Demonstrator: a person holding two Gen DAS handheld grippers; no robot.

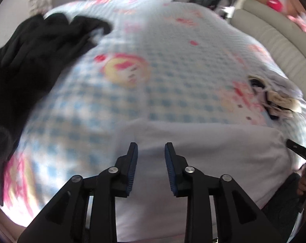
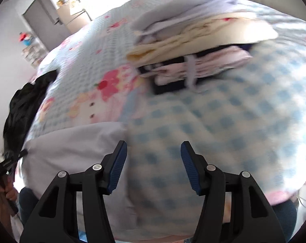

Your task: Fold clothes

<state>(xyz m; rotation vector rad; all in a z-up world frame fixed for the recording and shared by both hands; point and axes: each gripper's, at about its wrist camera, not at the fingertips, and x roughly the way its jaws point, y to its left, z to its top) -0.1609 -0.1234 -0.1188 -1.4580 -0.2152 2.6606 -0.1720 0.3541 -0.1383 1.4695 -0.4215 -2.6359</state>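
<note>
A pale lilac-white garment [image 1: 203, 151] lies flat on the checked bedspread [image 1: 173, 70] at the near edge of the bed. My left gripper [image 1: 151, 147] is open and empty just above it. The same garment shows in the right wrist view [image 2: 72, 147] at lower left. My right gripper [image 2: 154, 147] is open and empty, its left finger over the garment's right edge, the rest over the bedspread [image 2: 234, 111]. A stack of folded clothes [image 2: 193, 40] lies ahead of the right gripper. A heap of black clothing [image 1: 27, 60] lies at the left.
A padded beige headboard [image 1: 274, 46] runs along the bed's right side. The folded stack also shows in the left wrist view [image 1: 272, 99]. The black heap shows in the right wrist view [image 2: 23, 109]. A grey door [image 2: 43, 20] and shelves stand beyond the bed.
</note>
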